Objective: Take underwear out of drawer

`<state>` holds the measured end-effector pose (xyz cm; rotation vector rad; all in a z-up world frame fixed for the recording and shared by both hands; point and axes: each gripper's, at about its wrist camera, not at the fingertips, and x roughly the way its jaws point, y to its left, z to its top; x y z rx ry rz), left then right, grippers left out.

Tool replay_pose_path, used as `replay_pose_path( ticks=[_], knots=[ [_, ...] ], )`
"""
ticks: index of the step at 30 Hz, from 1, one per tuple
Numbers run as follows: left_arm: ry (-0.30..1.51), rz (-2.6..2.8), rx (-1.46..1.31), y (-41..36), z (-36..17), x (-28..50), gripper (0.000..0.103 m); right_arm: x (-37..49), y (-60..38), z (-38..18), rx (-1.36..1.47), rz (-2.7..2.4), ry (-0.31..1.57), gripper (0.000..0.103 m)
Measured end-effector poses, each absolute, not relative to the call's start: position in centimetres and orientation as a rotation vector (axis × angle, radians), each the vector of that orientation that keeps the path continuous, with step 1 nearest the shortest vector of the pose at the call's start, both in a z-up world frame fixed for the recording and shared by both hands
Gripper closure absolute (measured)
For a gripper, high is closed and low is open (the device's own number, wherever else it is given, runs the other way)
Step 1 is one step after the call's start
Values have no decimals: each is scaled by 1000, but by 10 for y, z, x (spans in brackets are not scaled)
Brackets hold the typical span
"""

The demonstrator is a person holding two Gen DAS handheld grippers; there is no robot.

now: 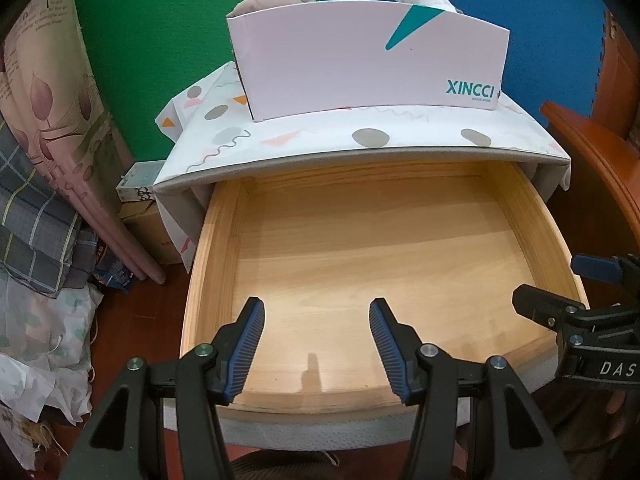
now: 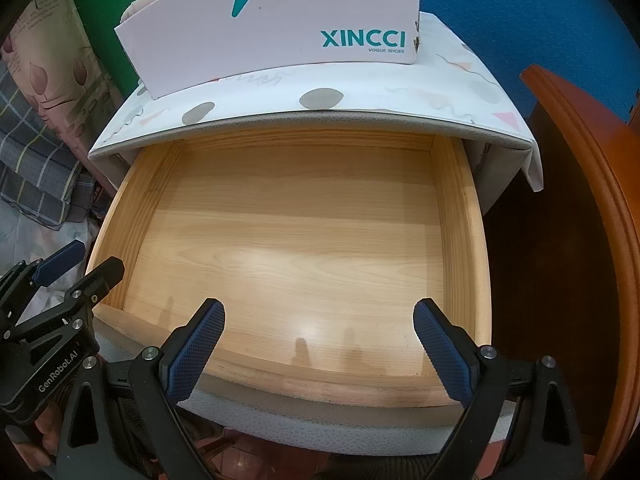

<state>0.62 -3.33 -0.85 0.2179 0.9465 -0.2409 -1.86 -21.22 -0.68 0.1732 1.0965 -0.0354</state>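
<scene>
Two gaping hand-held grippers (image 1: 317, 344) (image 2: 319, 346) above bare drawer (image 2: 280, 220).

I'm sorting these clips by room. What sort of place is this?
Probably a bedroom or storage corner of a home: an open wooden drawer in a covered cabinet, a shoe box holding cloth items on top, folded bedding stacked alongside.

The left gripper (image 1: 317, 346) points steeply downward, its two blue-padded fingers (image 1: 247, 350) parted with nothing between them — about half spread. The right gripper (image 2: 319, 354) tilts down at a similar slant just beside it, its ribbed blue fingers (image 2: 442, 354) set much wider apart, also empty. Each shows at the edge of the other's view — side by side, not touching.
</scene>
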Motion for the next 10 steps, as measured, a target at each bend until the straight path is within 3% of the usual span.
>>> replay_pose_path(
  ticks=[10],
  knots=[
    [938,-233,229,-36,-8,4,47,-20,-213,-7,171,-36,1098,9]
  ],
)
